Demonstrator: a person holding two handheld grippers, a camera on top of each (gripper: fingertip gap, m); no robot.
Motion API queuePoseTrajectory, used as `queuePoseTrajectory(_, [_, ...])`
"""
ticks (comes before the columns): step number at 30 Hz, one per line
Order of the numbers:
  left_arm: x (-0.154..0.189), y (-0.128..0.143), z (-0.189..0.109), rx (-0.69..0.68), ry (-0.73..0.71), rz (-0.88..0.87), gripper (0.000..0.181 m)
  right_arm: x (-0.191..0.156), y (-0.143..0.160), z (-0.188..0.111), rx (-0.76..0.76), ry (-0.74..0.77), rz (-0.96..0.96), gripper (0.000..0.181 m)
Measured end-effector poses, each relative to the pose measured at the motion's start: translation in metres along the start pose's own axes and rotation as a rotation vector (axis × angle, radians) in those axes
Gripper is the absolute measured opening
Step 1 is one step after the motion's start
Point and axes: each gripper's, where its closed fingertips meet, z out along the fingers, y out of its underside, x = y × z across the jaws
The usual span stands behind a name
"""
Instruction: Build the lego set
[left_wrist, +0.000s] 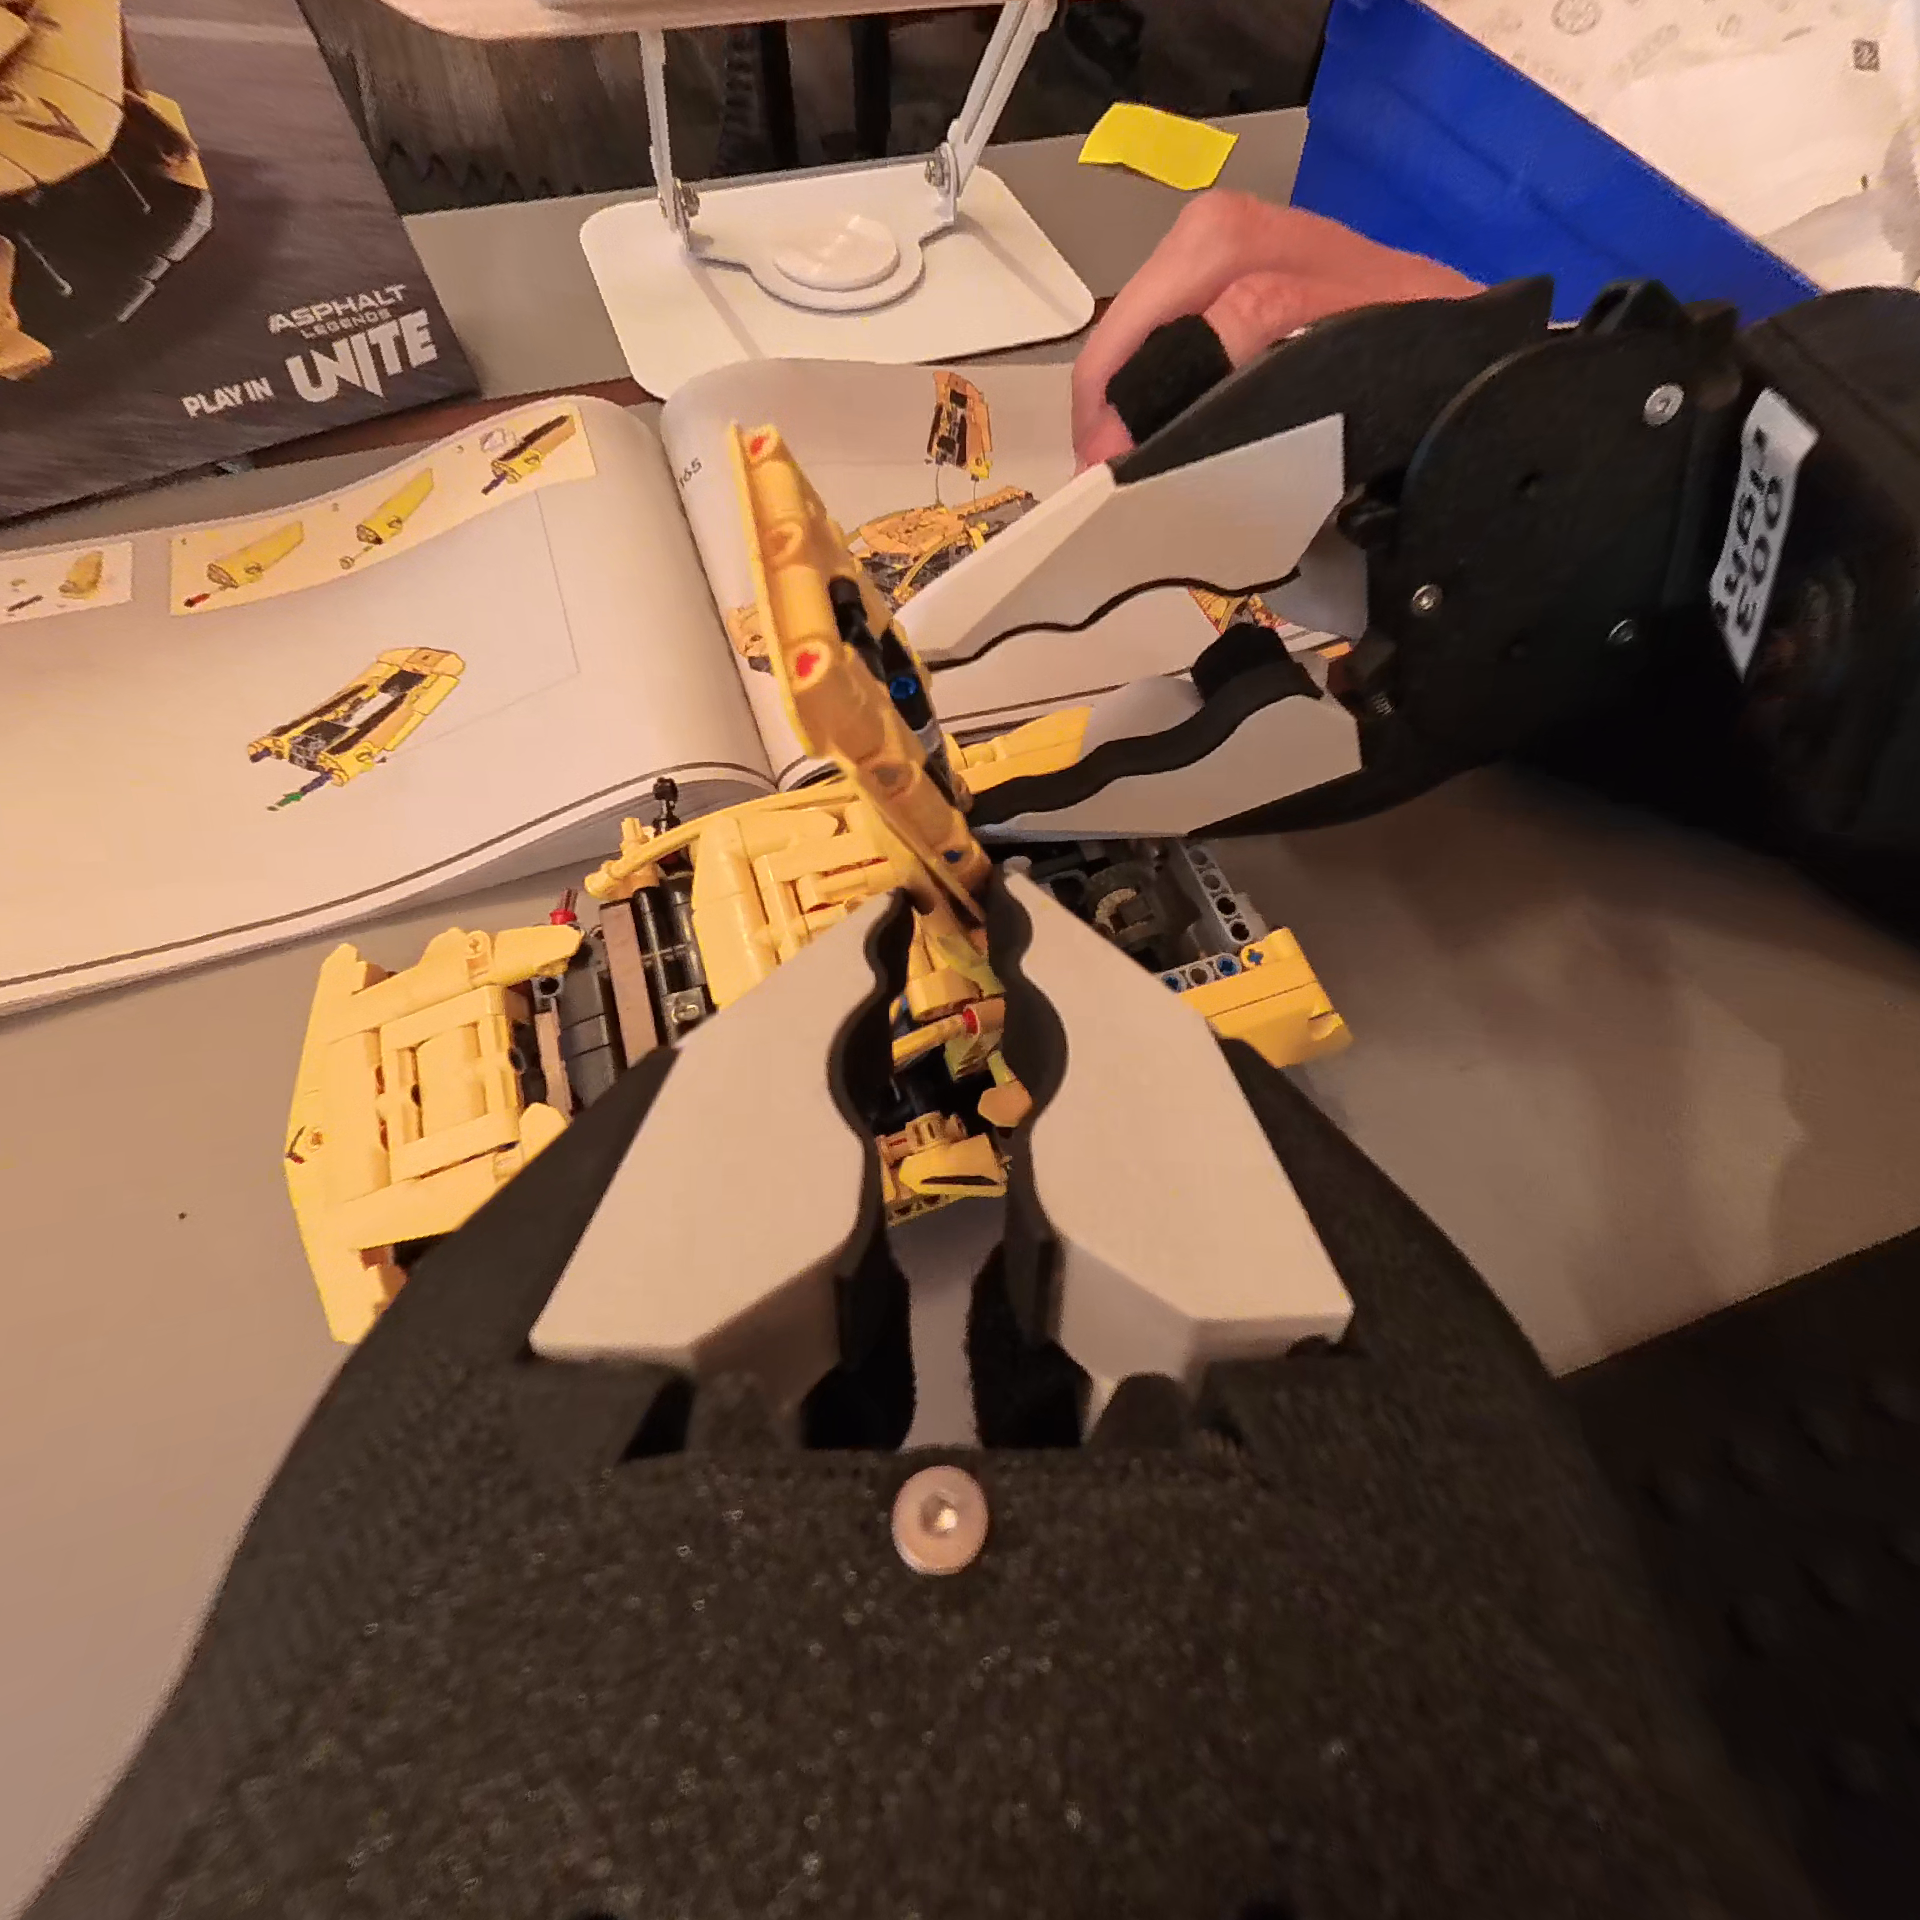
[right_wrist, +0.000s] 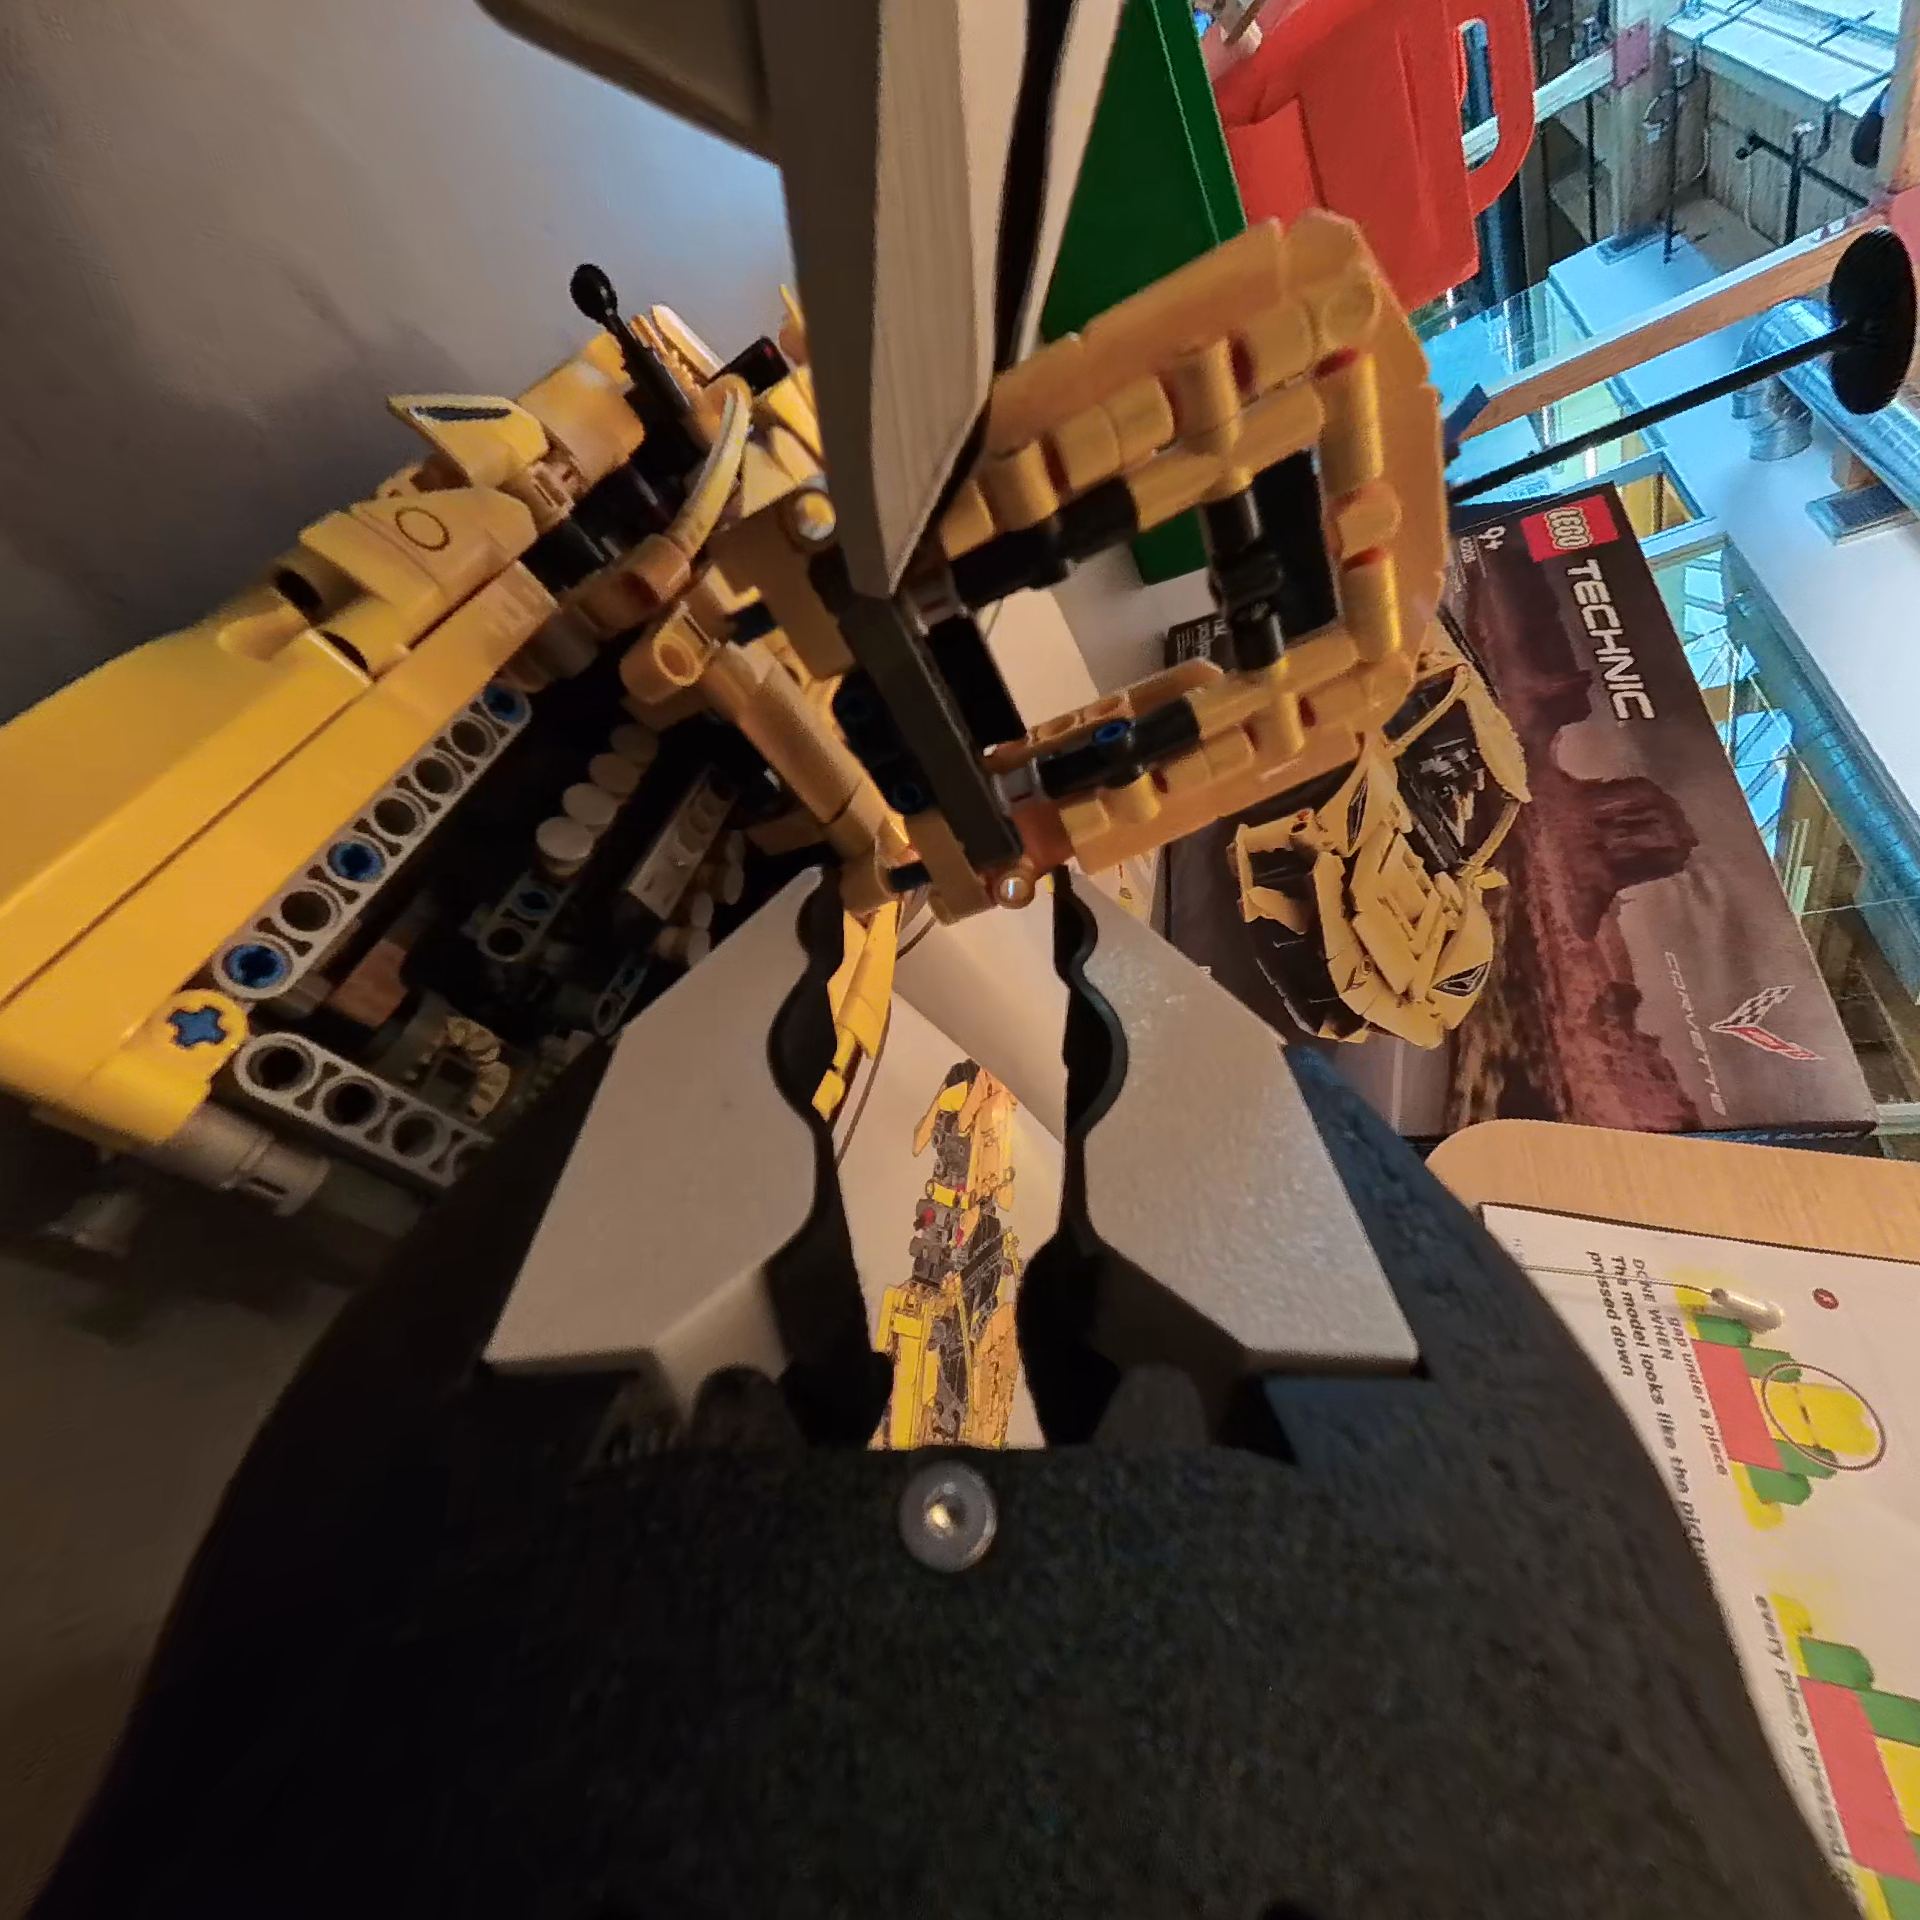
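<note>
Left tongs (left_wrist: 945, 914) reach forward and pinch the bottom of a yellow frame piece (left_wrist: 821, 623), holding it upright over the yellow car (left_wrist: 436, 1070) on the counter (left_wrist: 1558, 1091). Right tongs (left_wrist: 961, 738) come in sideways, slightly open, tips beside the frame.

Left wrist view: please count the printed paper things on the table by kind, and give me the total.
Open instruction booklet: 1
Lego box at the back left: 1
Yellow sticky note: 1
Total: 3
</note>
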Motion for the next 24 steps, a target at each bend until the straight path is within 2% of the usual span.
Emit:
queuePoseTrajectory(10, [0.0022,0.0030,-0.0015,-0.017,0.045,-0.040,0.013,-0.0014,-0.0004,-0.0004,-0.016,0.020,-0.046,0.036])
queuePoseTrajectory(24, [0.0049,0.0037,0.0004,-0.051,0.005,0.107,0.013,-0.0027,0.0041,0.0001,-0.134,-0.016,-0.036,0.034])
